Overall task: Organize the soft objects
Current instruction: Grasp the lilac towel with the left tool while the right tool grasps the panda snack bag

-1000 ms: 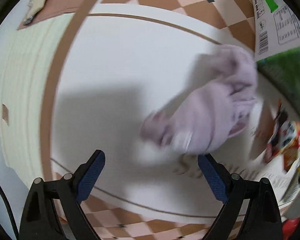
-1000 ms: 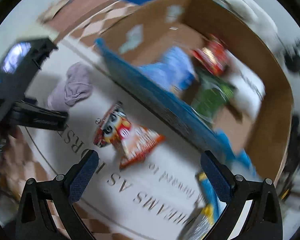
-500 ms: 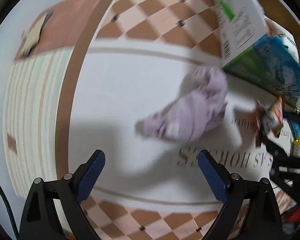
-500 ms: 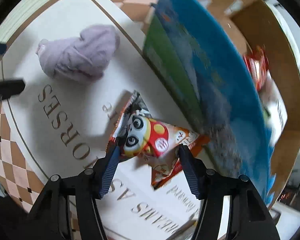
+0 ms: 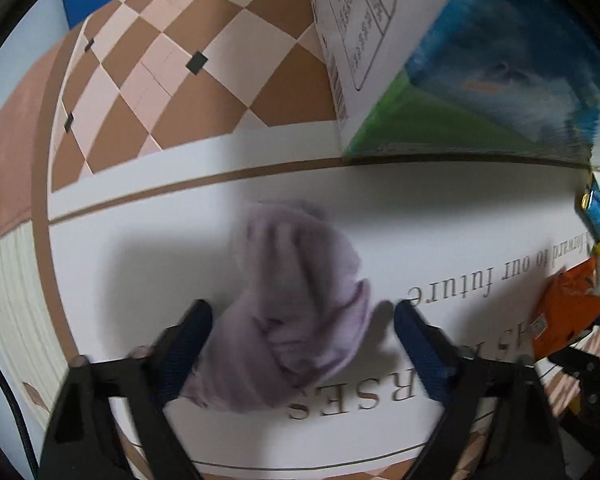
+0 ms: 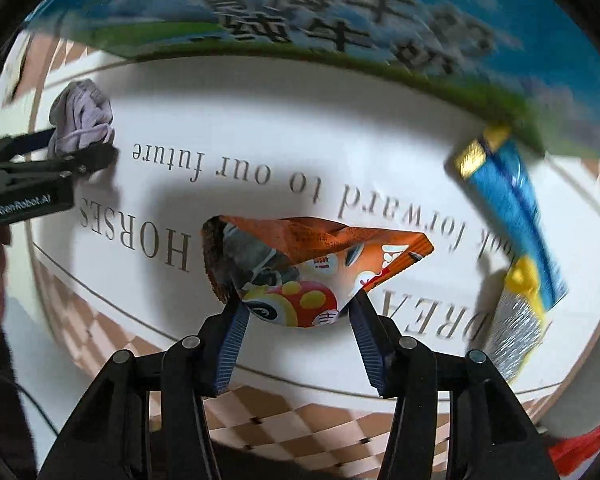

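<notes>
A crumpled lilac cloth (image 5: 296, 304) lies on the white printed mat (image 5: 188, 240). My left gripper (image 5: 302, 320) is open, its blue pads on either side of the cloth's near end. The cloth also shows far left in the right wrist view (image 6: 82, 118), with the left gripper (image 6: 40, 168) at it. An orange cartoon snack bag (image 6: 300, 260) sits between the blue pads of my right gripper (image 6: 296, 312), which is partly closed and touching it on both sides.
A large blue and green printed box (image 5: 480, 80) stands just behind the cloth; it also fills the top of the right wrist view (image 6: 340, 12). A blue and yellow packet (image 6: 512, 204) and a silver packet (image 6: 512, 336) lie at the right. Checkered flooring (image 5: 188, 72) surrounds the mat.
My left gripper has moved in onto the lilac cloth, which now lies between its open fingers. My right gripper has closed in around the snack bag and tilted toward the box.
</notes>
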### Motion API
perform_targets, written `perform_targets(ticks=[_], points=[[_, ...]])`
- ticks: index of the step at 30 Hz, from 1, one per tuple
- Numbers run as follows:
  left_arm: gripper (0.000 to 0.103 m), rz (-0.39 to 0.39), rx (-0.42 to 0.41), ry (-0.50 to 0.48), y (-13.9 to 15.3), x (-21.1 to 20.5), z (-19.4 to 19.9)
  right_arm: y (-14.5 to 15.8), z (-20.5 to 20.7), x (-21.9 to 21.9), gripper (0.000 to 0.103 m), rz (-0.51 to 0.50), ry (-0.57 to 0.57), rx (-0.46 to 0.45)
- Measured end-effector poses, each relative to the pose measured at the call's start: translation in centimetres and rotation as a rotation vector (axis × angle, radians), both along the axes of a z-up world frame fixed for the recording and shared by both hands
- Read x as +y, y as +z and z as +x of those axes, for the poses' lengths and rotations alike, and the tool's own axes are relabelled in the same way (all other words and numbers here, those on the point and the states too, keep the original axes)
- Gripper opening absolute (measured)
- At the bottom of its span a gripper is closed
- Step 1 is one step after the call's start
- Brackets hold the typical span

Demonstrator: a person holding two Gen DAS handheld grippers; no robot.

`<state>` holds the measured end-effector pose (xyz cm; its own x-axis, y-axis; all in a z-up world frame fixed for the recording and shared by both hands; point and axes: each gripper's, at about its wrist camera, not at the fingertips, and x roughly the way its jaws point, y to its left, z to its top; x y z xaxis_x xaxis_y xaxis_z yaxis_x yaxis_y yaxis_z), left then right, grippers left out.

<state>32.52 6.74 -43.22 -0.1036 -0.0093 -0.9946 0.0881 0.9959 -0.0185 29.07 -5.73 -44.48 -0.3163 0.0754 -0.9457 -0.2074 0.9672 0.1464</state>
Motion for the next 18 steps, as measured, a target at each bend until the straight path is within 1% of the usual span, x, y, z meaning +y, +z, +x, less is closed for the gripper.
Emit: perform_targets(ticks=[1, 2, 5, 7, 10, 13, 14, 18], points=[[0.065, 0.003, 0.005, 0.008, 0.1, -0.2, -0.2, -0.1, -0.1, -0.2, 0.056, 0.007, -0.007, 0.005], [0.058, 0.011, 0.008, 0.014, 0.2, -0.5, -0.4, -0.2, 0.1, -0.1, 0.057, 0.012, -0.012, 0.009], [0.046, -0.005, 0.026, 0.048, 0.4, -0.9, -1.8, 0.3, 0.6, -0.5, 0.060, 0.028, -0.017, 0.009], [0.046, -0.044, 0.054, 0.103, 0.5, 0.8, -3.8, 1.3, 1.4, -0.2, 0.063, 0.024, 0.006, -0.007], [0.046, -0.065, 0.060, 0.169, 0.6, 0.9, -5.6, 2.1, 2.3, -0.4, 0.069, 0.038, 0.003, -0.024], [0.046, -0.077, 0.056, 0.210, 0.6, 0.7, -7.4, 2.4, 3.4, -1.0, 0.070, 0.066, -0.047, -0.023], [0.046, -0.084, 0.058, 0.224, 0.1, 2.2, -6.7, 2.5, 3.7, -1.3, 0.070, 0.071, -0.062, -0.030], [0.045, -0.133, 0.068, 0.294, 0.2, 2.6, -9.3, 2.8, 5.3, -1.8, 0.070, 0.073, -0.085, -0.052]])
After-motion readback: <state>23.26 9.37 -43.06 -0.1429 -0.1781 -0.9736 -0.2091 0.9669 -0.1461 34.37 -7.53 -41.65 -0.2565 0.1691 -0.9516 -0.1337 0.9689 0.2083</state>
